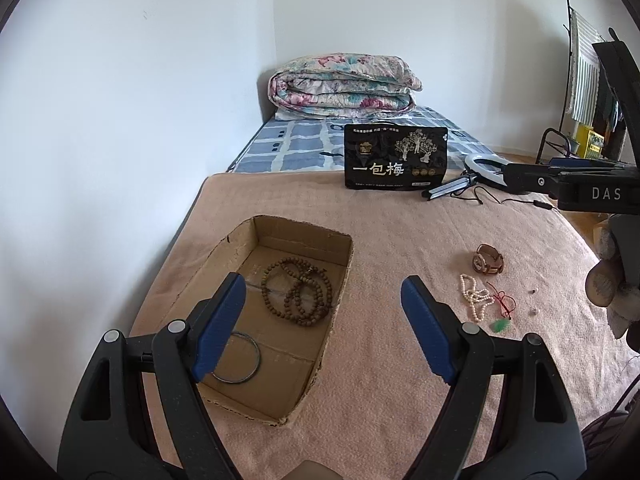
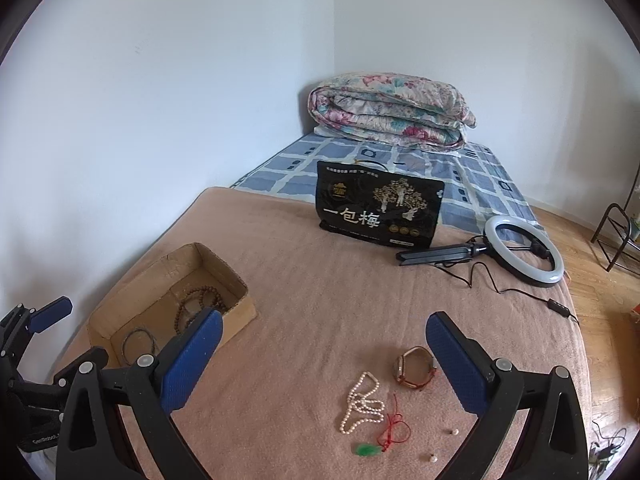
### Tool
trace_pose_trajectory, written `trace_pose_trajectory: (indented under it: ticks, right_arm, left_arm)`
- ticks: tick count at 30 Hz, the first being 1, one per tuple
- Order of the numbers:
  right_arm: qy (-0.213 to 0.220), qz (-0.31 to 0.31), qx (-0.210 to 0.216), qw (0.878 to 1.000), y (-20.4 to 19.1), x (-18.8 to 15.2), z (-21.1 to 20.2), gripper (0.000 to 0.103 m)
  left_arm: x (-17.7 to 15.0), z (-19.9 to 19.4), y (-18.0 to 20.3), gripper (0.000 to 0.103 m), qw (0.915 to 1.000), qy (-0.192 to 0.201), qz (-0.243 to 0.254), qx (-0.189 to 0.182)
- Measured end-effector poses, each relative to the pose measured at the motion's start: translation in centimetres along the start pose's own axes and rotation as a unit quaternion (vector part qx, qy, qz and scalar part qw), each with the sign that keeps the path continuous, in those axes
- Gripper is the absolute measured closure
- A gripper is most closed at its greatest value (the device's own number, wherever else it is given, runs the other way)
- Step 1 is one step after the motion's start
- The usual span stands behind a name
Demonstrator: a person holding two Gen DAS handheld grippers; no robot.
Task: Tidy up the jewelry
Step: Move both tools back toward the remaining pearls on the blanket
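Observation:
An open cardboard box point(image 1: 304, 227) lies on the pink blanket, holding a brown bead necklace point(image 1: 298, 296) and a metal bangle point(image 1: 240, 360). My left gripper point(image 1: 323, 282) hangs open above the box's near right corner, with nothing between its fingers. To the right on the blanket lie a watch point(image 2: 414, 368), a pearl necklace point(image 2: 362, 404), a red cord point(image 2: 394, 428) with a green pendant point(image 2: 366, 449), and two small pearl earrings point(image 2: 455, 432). My right gripper point(image 2: 325, 316) is open and empty above this loose jewelry. The box point(image 2: 240, 280) is to its left.
A black snack bag point(image 2: 380, 208) stands at the far end of the blanket, with a ring light point(image 2: 524, 252) on a folded tripod and its cable beside it. A folded floral quilt point(image 2: 392, 112) lies behind. There is a white wall on the left and wooden floor point(image 2: 600, 300) past the bed's right edge.

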State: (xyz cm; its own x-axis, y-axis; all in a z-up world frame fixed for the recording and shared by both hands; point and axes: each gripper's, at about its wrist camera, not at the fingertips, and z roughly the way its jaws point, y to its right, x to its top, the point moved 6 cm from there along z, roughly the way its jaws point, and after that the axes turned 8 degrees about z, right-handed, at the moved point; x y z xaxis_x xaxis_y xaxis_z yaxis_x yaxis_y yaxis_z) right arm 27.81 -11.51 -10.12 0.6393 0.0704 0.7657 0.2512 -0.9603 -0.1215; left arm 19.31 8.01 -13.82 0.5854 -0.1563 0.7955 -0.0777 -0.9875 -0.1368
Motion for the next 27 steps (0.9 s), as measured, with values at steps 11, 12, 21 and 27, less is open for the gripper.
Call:
trace_pose_trajectory:
  ticks: [11, 12, 21, 27]
  right_arm:
    - [0.015, 0.026, -0.038, 0.999, 8.5, -1.4, -2.8, 0.000]
    - [0.018, 0.031, -0.041, 0.999, 9.3, -1.7, -2.9, 0.000]
    - [0.022, 0.069, -0.085, 0.994, 16.2, -3.8, -3.4, 0.000]
    - [0.012, 0.087, -0.075, 0.993, 18.9, -6.1, -2.8, 0.000]
  left_arm:
    - [0.2, 1.3, 4.6, 0.021, 0.9994, -0.006, 0.016, -0.030]
    - [0.1, 1.5, 5.1, 0.021, 0.9992, -0.007, 0.019, -0.034]
    - [0.1, 4.0, 9.6, 0.021, 0.9962, -0.023, 0.042, -0.073]
    - [0.1, 6.4, 12.3, 0.021, 0.9929, -0.040, 0.049, -0.100]
